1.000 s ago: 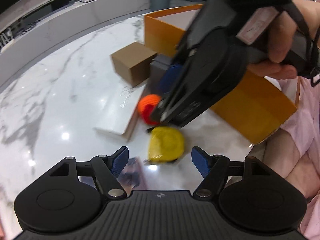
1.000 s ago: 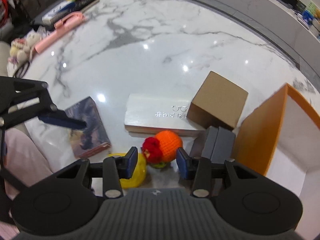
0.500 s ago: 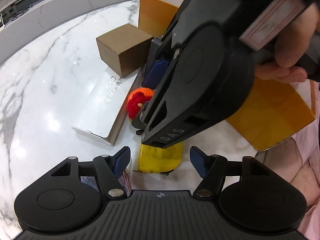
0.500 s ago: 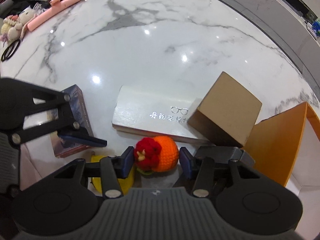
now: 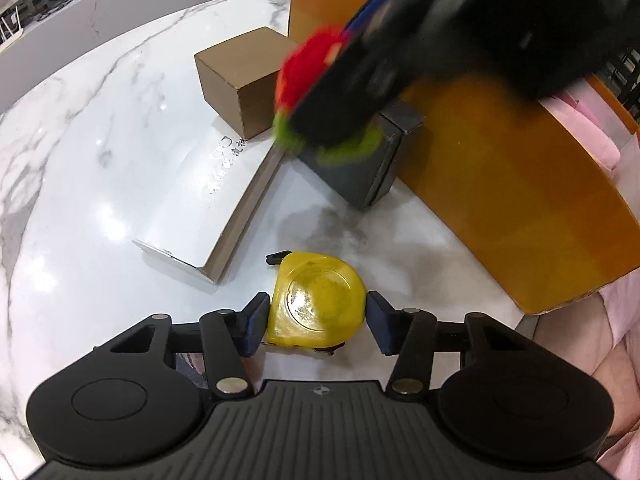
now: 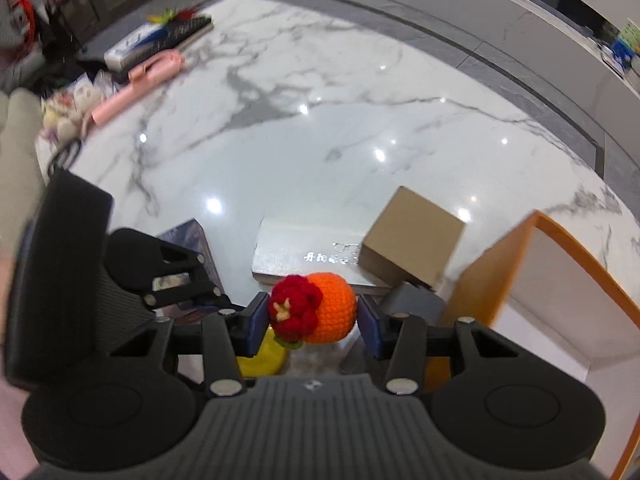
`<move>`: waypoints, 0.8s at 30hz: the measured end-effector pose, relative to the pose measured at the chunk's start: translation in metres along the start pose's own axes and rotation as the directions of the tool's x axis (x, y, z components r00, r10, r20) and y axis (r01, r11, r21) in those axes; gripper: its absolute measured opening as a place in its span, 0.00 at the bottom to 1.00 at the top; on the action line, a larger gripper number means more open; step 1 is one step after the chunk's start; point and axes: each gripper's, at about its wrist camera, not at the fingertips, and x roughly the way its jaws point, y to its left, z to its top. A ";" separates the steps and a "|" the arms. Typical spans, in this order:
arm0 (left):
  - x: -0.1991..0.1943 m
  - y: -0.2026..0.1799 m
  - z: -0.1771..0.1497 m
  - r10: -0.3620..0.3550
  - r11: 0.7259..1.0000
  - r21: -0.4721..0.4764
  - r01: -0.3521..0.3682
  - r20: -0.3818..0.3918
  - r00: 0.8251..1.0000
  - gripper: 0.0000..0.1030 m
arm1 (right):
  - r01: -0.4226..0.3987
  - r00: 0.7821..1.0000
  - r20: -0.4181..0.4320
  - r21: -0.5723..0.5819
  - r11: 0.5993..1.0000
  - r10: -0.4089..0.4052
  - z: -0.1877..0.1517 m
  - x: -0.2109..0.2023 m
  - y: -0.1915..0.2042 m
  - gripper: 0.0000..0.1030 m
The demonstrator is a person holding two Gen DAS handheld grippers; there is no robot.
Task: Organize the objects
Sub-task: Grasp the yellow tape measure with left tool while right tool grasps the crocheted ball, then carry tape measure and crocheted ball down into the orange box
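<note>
left gripper (image 5: 316,322): low over the marble table (image 5: 100,168), blue pads on both sides of the yellow tape measure (image 5: 318,310), closed on it | right gripper (image 6: 312,316): clamps the crocheted orange toy (image 6: 316,312), lifted above the table | far: brown cardboard box (image 5: 244,76), white flat box (image 5: 208,196), dark grey case (image 5: 360,168) beside the orange box (image 5: 512,176) at right

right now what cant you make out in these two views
- Crocheted toy in the left wrist view: motion-blurred, half hidden by the right gripper.
- Dark book in the right wrist view: mostly covered by the left gripper.
- Yellow tape measure: whether the pads touch it.
- Orange box: its inside, cut off by both views.
- Print on the white box: too small.
</note>
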 end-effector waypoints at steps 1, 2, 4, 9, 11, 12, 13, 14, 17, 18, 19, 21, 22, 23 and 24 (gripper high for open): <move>-0.001 -0.002 -0.001 0.007 1.000 0.000 -0.007 0.001 1.000 0.58 | 0.000 1.000 0.012 0.012 1.000 -0.001 -0.002 -0.008 -0.003 0.48; -0.002 -0.003 -0.002 0.018 1.000 -0.003 -0.018 0.000 1.000 0.58 | 0.001 1.000 0.025 0.023 1.000 -0.002 -0.004 -0.016 -0.007 0.48; -0.009 -0.006 -0.005 0.051 0.999 -0.011 -0.051 0.020 0.998 0.57 | 0.008 0.999 0.049 0.036 0.999 -0.009 -0.009 -0.032 -0.015 0.48; -0.054 -0.017 -0.001 0.080 0.996 -0.049 -0.075 0.106 0.991 0.57 | 0.021 0.995 0.097 0.083 0.996 -0.029 -0.027 -0.072 -0.041 0.48; -0.077 -0.028 0.005 0.105 0.994 -0.056 -0.098 0.144 0.984 0.57 | 0.038 0.992 0.115 0.091 0.995 -0.049 -0.037 -0.087 -0.052 0.48; -0.089 -0.036 0.011 0.100 0.995 -0.037 -0.095 0.167 0.981 0.57 | 0.047 0.991 0.123 0.091 0.995 -0.058 -0.041 -0.093 -0.056 0.48; -0.099 -0.043 0.018 0.097 0.995 -0.013 -0.096 0.190 0.977 0.57 | 0.058 0.989 0.129 0.089 0.994 -0.070 -0.047 -0.099 -0.060 0.48; -0.107 -0.046 0.033 0.093 0.995 0.016 -0.098 0.212 0.973 0.57 | 0.069 0.988 0.134 0.085 0.994 -0.080 -0.052 -0.105 -0.064 0.48; -0.126 -0.071 0.057 0.066 0.989 0.115 -0.098 0.255 0.965 0.57 | 0.095 0.985 0.138 0.058 0.994 -0.102 -0.067 -0.118 -0.075 0.48; -0.129 -0.082 0.067 0.056 0.984 0.149 -0.097 0.259 0.964 0.57 | 0.107 0.984 0.136 0.049 0.993 -0.112 -0.071 -0.120 -0.079 0.48; -0.128 -0.091 0.078 0.050 0.978 0.181 -0.100 0.260 0.964 0.57 | 0.120 0.984 0.131 0.042 0.992 -0.125 -0.076 -0.122 -0.084 0.48; -0.122 -0.114 0.094 0.047 0.962 0.247 -0.112 0.253 0.966 0.57 | 0.140 0.982 0.123 0.028 0.990 -0.142 -0.085 -0.124 -0.094 0.48; -0.111 -0.117 0.099 0.046 0.955 0.274 -0.114 0.243 0.969 0.57 | 0.149 0.982 0.115 0.020 0.989 -0.151 -0.089 -0.124 -0.099 0.48; -0.098 -0.123 0.111 0.045 0.949 0.295 -0.113 0.227 0.973 0.57 | 0.159 0.982 0.106 0.012 0.987 -0.159 -0.094 -0.123 -0.104 0.48; -0.087 -0.129 0.116 0.044 0.941 0.320 -0.110 0.207 0.977 0.57 | 0.166 0.982 0.095 0.006 0.986 -0.165 -0.099 -0.120 -0.110 0.48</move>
